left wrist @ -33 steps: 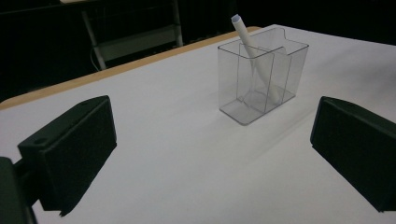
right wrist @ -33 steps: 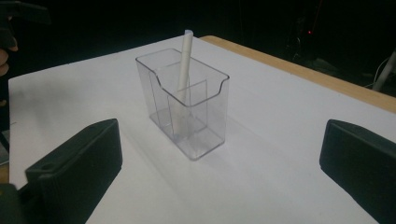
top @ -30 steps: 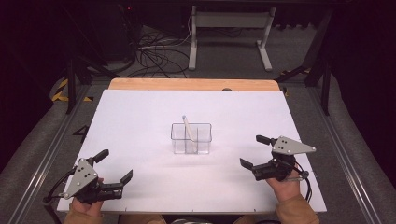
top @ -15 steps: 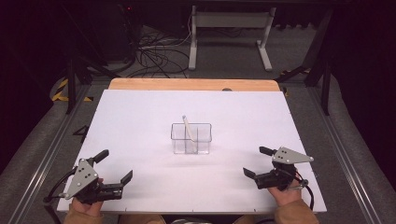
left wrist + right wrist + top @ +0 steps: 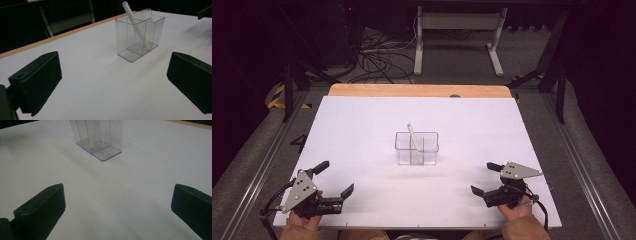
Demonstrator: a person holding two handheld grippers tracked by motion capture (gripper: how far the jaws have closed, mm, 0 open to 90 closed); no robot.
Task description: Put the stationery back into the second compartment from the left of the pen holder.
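On the left, our left gripper [image 5: 332, 179] sits low at the near corner of the white counter [image 5: 362, 125], jaws spread wide and nothing between them; it has not budged over the last second. From its own camera we look between the two black pads straight at the clear box [image 5: 140, 37], well apart from us.

Moving to the middle: the box [image 5: 416, 148] stands upright at the counter's centre, split into compartments, and a white pen [image 5: 414, 137] leans inside it, tip poking over the rim. The left gripper view shows the pen [image 5: 133, 23] slanting from the top down to the floor of a middle compartment. Neither has shifted.

Over on the right, here is the change: our right gripper [image 5: 486, 178] has slid back toward the near edge and settled lower than it was a second ago. Its jaws gape too, empty, with the box [image 5: 98, 137] far ahead of them.

So we read this as both hands parked away from the box, pen resting inside. The work looks finished, or paused before a fresh reach.
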